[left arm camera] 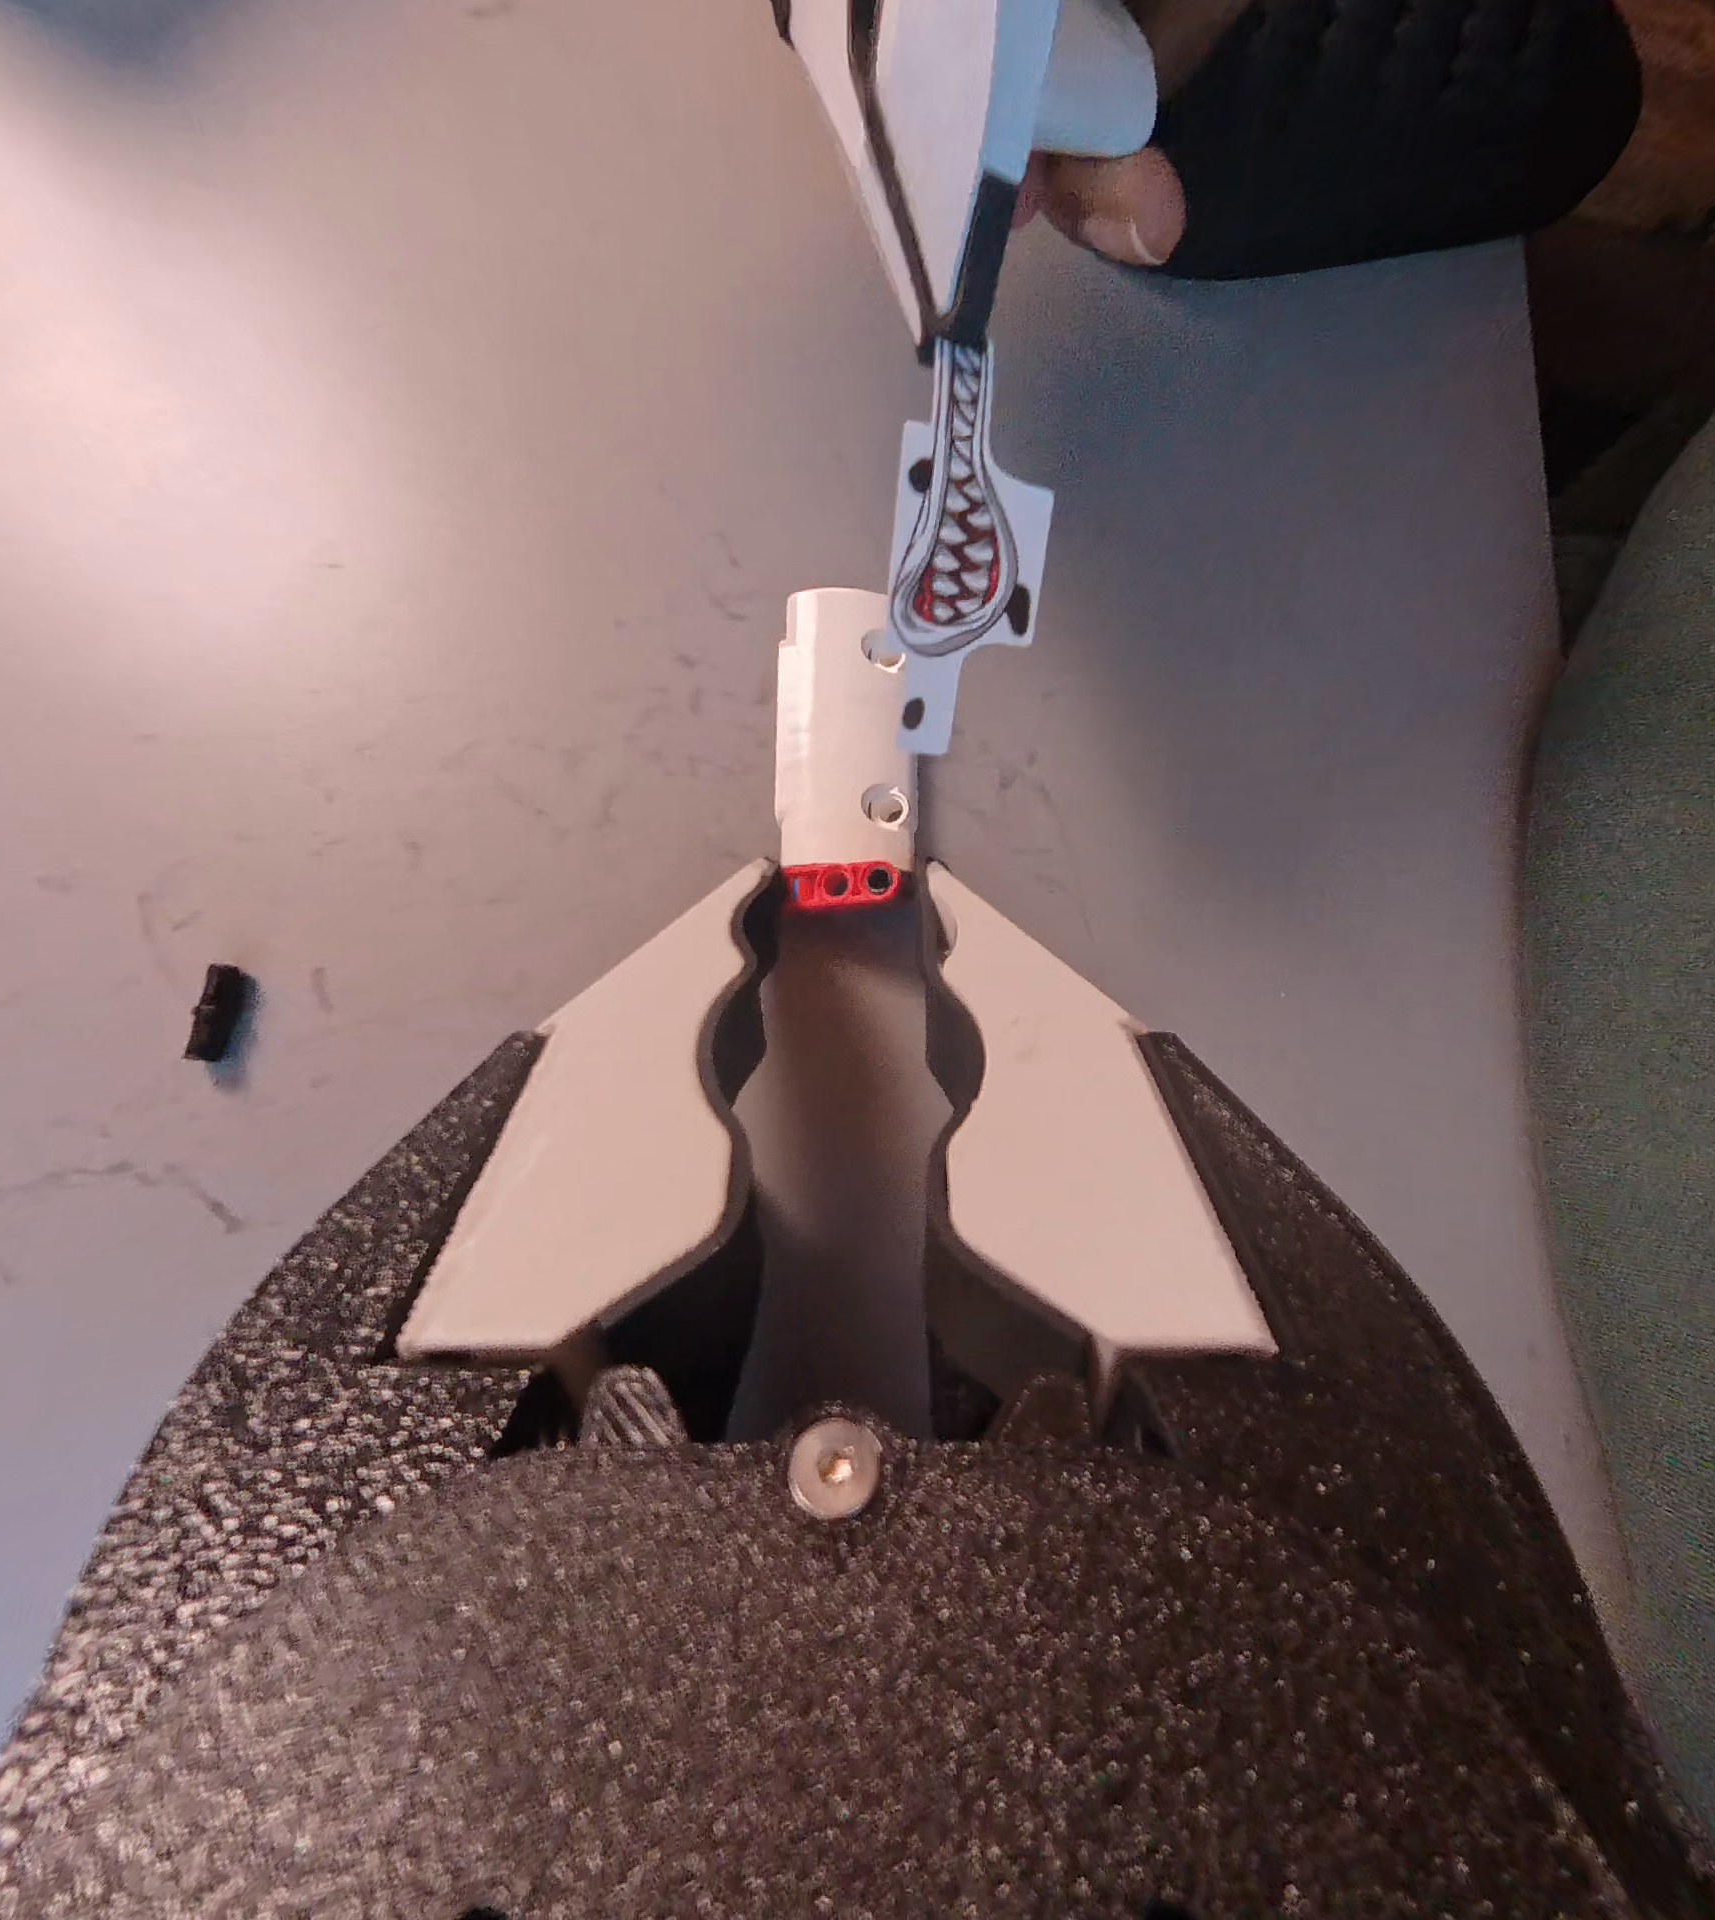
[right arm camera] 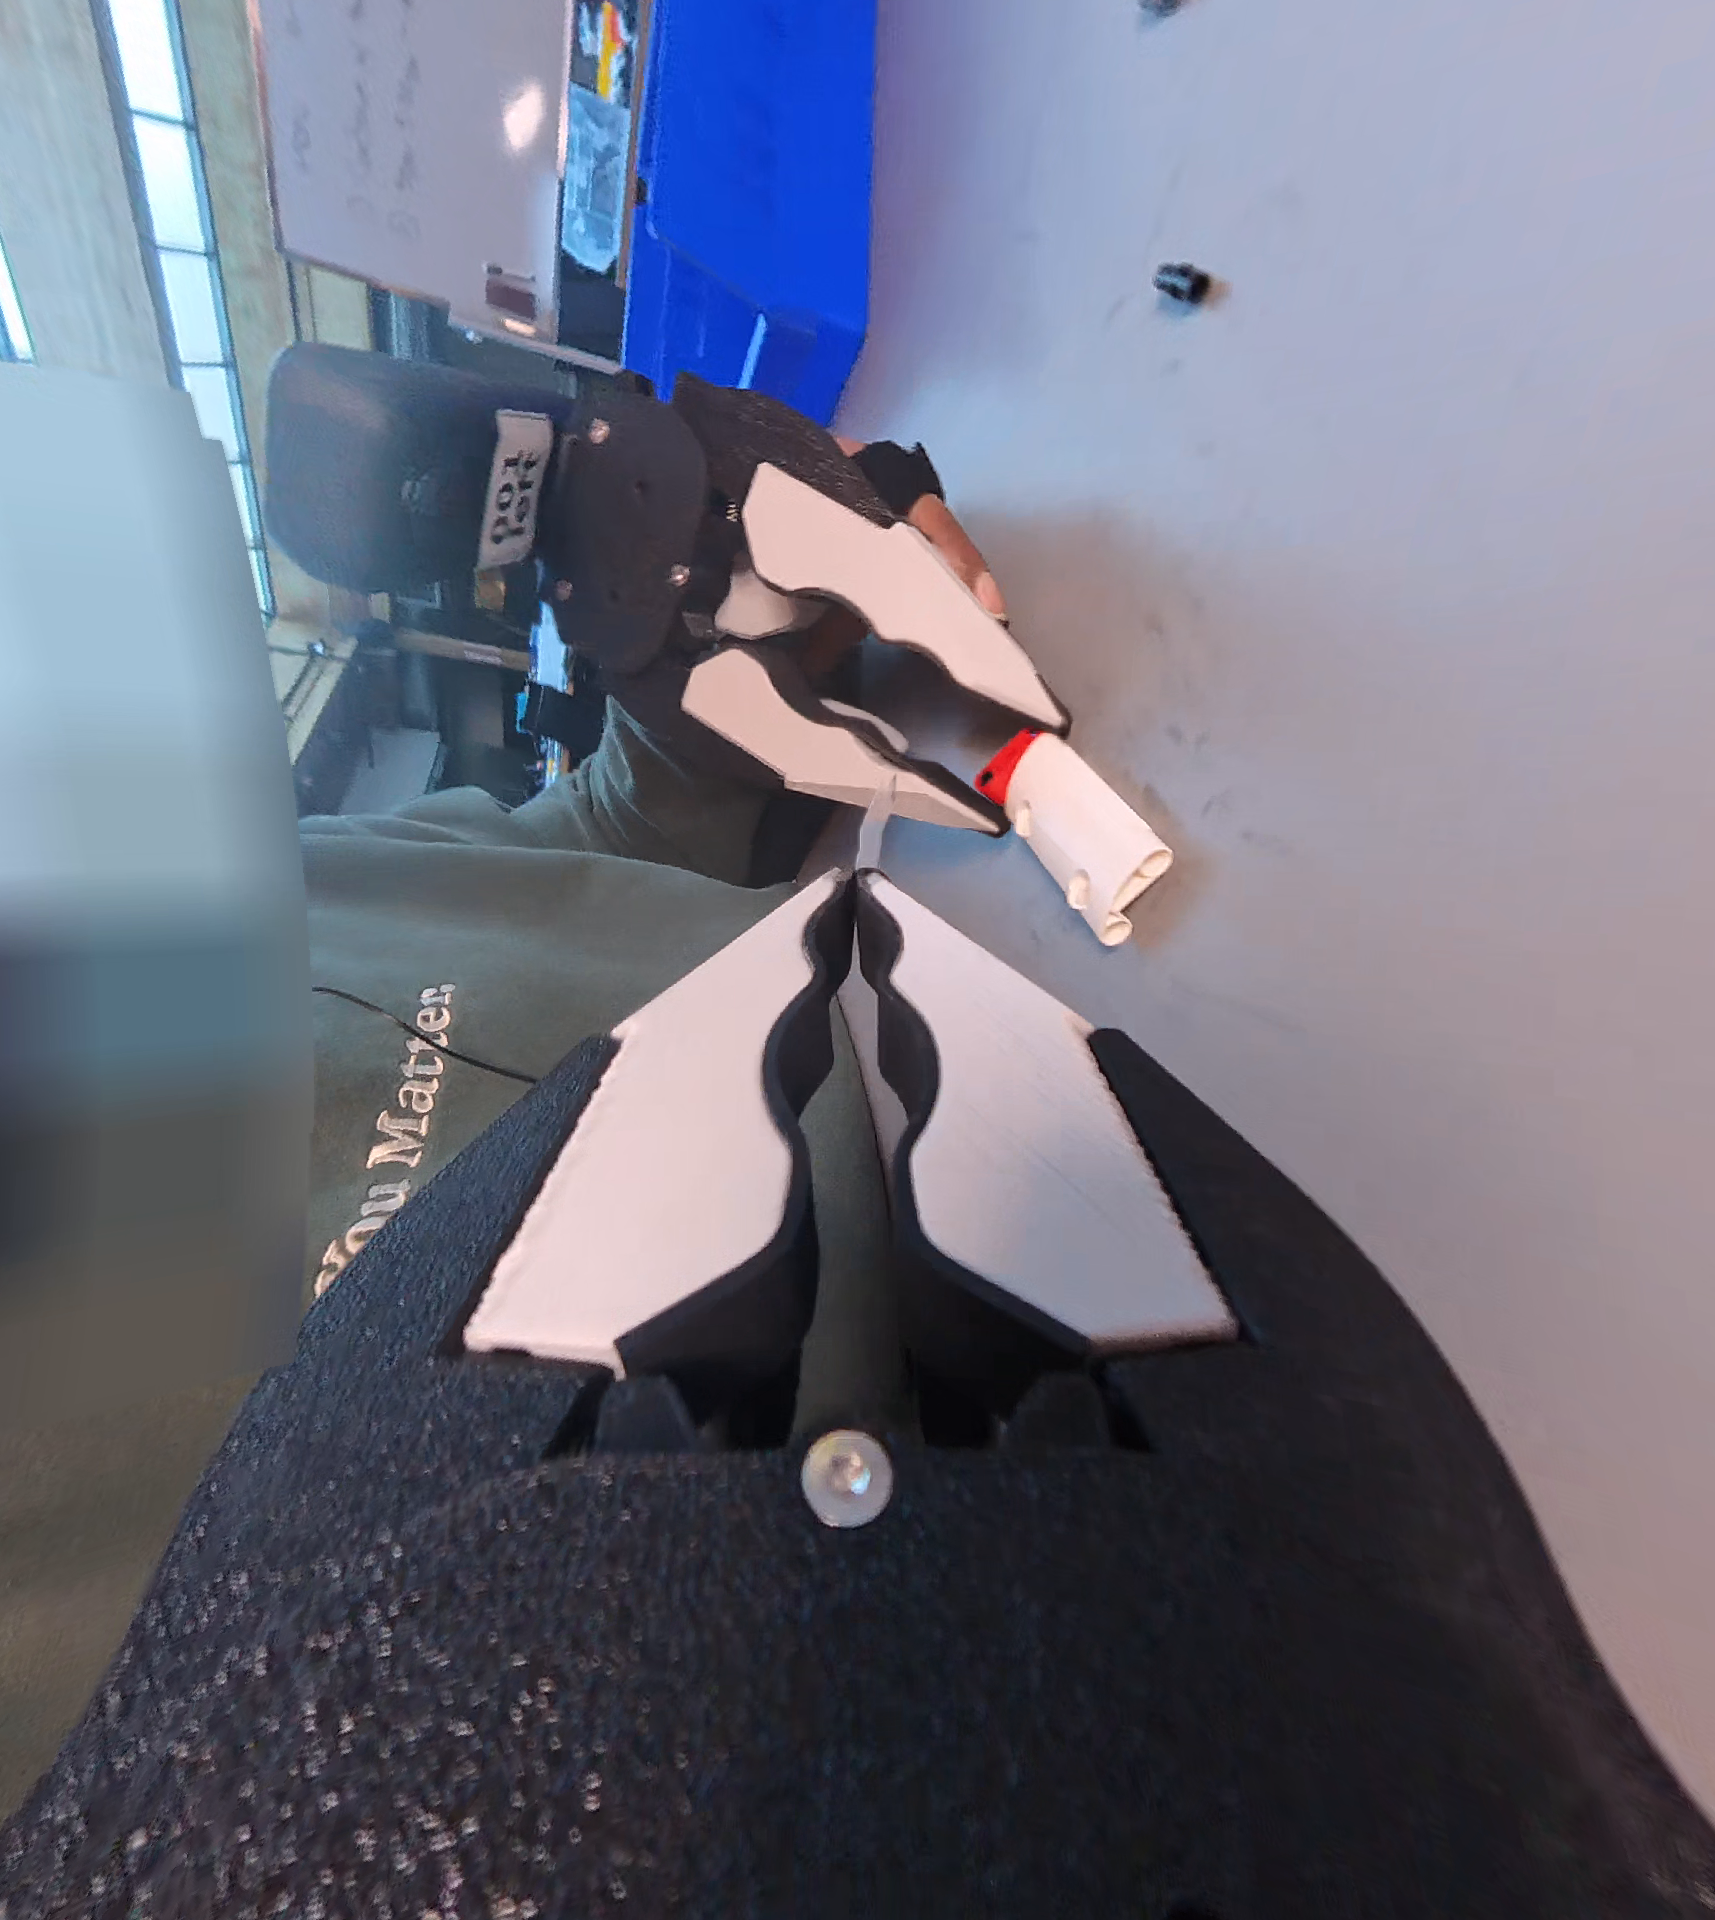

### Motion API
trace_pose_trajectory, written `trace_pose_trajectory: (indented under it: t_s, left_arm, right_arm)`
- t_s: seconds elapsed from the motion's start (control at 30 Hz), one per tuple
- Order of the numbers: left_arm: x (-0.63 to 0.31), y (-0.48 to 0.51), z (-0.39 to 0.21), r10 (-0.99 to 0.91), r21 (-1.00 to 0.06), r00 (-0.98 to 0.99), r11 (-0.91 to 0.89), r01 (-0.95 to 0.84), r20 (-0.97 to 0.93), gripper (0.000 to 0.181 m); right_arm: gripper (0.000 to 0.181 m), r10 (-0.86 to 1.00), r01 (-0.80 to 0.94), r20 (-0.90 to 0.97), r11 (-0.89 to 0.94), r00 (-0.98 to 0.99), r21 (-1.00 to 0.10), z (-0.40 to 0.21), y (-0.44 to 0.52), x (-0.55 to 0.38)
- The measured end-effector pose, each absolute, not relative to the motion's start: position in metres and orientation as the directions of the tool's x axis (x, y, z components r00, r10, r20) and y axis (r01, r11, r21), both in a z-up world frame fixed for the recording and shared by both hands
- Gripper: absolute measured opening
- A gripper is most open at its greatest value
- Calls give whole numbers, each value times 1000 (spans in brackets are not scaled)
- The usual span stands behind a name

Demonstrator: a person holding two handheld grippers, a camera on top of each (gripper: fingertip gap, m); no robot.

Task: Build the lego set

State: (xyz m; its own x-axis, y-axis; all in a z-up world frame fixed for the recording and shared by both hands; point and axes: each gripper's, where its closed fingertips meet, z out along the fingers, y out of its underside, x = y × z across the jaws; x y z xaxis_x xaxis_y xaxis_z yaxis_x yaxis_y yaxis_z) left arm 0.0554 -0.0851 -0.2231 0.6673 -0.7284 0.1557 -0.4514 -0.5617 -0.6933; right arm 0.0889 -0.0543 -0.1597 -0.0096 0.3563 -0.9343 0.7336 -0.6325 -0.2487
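A white lego body (left arm camera: pixel 837 727) with a red piece (left arm camera: pixel 842 885) at its near end lies just over the grey table (left arm camera: pixel 313 520). My left gripper (left arm camera: pixel 845 883) is shut on the red piece; it shows farther off in the right wrist view (right arm camera: pixel 1027 774), holding the same white body (right arm camera: pixel 1081 831). My right gripper (right arm camera: pixel 849 878) is shut on a thin sticker (right arm camera: pixel 876 821) seen edge-on. In the left wrist view the right gripper (left arm camera: pixel 957 343) comes from above, and the sticker (left arm camera: pixel 967 551), printed with shark teeth, hangs beside the white body's right side.
A small black piece (left arm camera: pixel 214 1013) lies on the table to the left; it shows in the right wrist view too (right arm camera: pixel 1182 283). A blue bin (right arm camera: pixel 759 208) stands at the table's far edge. A person in a green shirt (right arm camera: pixel 520 935) sits close by. My right fingertips sit around 8 centimetres from my left ones.
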Motion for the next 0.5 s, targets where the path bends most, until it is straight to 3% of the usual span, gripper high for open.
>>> trace_pose_trajectory:
  t_s: [0.5]
  left_arm:
    - [63,-87,-223,-740,-706,652,-551,-446,165,24]
  right_arm:
    - [0,271,668,-950,-737,153,-103,-188,-58,85]
